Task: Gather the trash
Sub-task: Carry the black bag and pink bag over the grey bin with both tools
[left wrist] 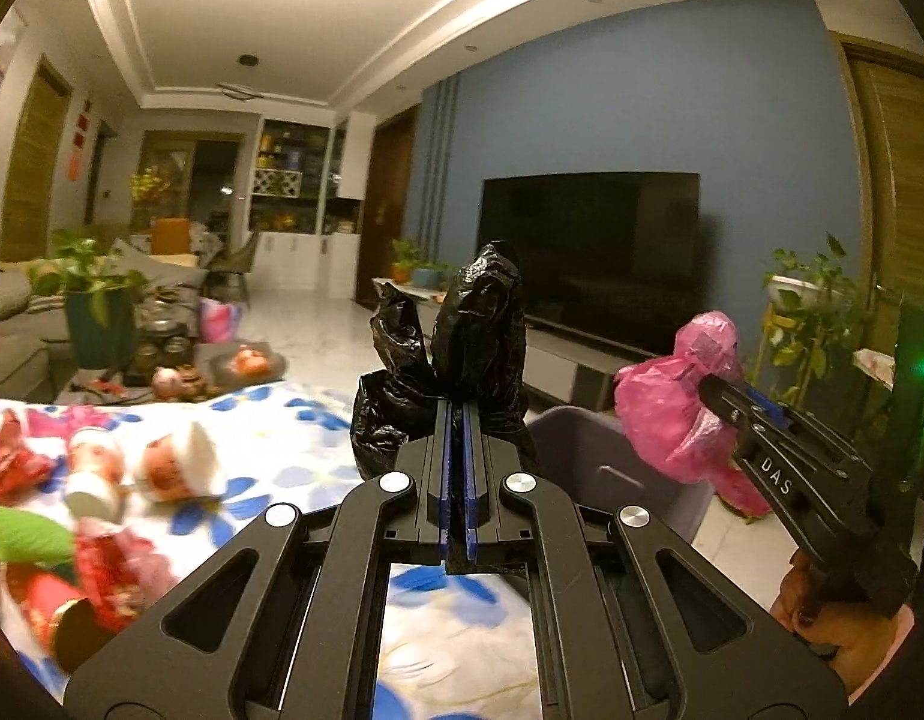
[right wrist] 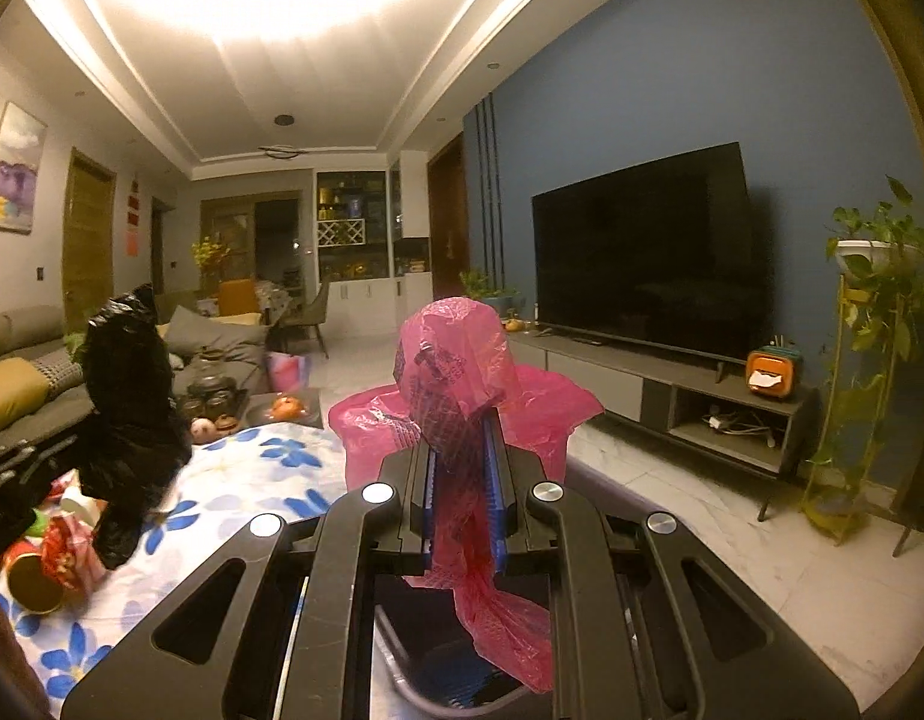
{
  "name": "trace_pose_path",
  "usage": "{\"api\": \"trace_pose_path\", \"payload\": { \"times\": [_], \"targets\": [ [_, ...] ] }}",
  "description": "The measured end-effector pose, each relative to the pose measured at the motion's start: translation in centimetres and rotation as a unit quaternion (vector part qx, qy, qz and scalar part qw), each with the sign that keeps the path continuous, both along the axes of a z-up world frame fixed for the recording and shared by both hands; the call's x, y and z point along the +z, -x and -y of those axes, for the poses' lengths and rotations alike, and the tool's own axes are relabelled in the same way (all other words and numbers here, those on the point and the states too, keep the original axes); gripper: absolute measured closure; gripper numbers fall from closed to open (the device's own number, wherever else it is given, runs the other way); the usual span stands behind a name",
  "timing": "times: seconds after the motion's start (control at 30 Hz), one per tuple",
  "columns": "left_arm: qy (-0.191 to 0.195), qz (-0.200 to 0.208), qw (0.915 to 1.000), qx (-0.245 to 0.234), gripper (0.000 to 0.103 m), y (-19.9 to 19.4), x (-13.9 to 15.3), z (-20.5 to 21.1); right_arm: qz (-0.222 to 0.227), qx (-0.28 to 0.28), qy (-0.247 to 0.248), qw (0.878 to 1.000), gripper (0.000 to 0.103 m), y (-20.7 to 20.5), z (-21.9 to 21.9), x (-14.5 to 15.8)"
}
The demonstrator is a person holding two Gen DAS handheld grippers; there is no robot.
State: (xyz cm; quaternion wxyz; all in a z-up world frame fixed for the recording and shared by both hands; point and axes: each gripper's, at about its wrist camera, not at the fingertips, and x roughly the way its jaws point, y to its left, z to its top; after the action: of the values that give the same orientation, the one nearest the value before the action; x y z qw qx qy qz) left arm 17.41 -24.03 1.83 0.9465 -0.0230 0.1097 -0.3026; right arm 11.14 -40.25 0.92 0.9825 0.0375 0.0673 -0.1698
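Mostly hidden (under bags): bin (left wrist: 612, 456)

Floor toward the TV stand (right wrist: 690, 396) lies open — crumpled trash (left wrist: 96, 480) crowds the floral cloth (left wrist: 294, 438) leftward.

cups (left wrist: 144, 474) on table (left wrist: 294, 438), left | bin (left wrist: 600, 462) right of table; television (left wrist: 588, 246) behind

Warm ceiling glare, fisheye-bent edges, seemingly motion-blurred litter (left wrist: 96, 480) (lower left)
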Motion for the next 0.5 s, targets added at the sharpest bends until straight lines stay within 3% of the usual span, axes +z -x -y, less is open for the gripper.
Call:
{"api": "trace_pose_path", "payload": {
  "times": [0.5],
  "targets": [
    [-0.011,-0.015,0.9981,-0.058,0.100,-4.0,-2.6,6.7,0.001,-0.022,-0.005,1.000,0.088,-0.6,1.4,-0.6]
  ]
}}
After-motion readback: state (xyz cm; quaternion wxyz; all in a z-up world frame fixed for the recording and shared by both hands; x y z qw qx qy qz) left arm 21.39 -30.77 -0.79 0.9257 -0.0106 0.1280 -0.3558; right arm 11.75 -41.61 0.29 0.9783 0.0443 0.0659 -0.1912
